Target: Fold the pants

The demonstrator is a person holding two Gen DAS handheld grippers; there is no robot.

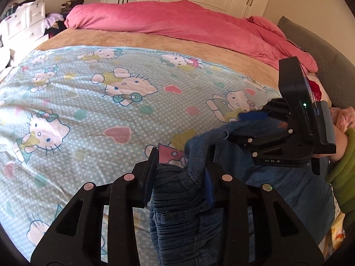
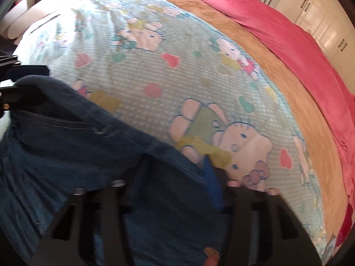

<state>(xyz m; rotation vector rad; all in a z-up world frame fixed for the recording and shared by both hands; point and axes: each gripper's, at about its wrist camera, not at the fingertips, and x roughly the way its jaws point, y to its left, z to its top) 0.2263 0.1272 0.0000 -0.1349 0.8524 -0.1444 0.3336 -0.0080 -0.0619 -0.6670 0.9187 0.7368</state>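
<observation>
Pale-blue cartoon-cat sheet (image 1: pixel 93 102) covers the bed (image 1: pixel 137 40) ahead of both tools, with a pink duvet (image 1: pixel 177 20) heaped beyond it. The jeans (image 1: pixel 177 217) hang lifted off the bed, bunched and not yet laid flat, so by my reading the folding has barely begun: spreading and every fold remain. The left hand-held gripper (image 1: pixel 180 177) is clamped on a thick gather of denim; just ahead to its right, the right hand-held gripper (image 2: pixel 177 186) pinches another edge of the denim.

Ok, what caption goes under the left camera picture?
Both grippers, left gripper and right gripper, pinch blue jeans above a cartoon-cat sheet.
</observation>
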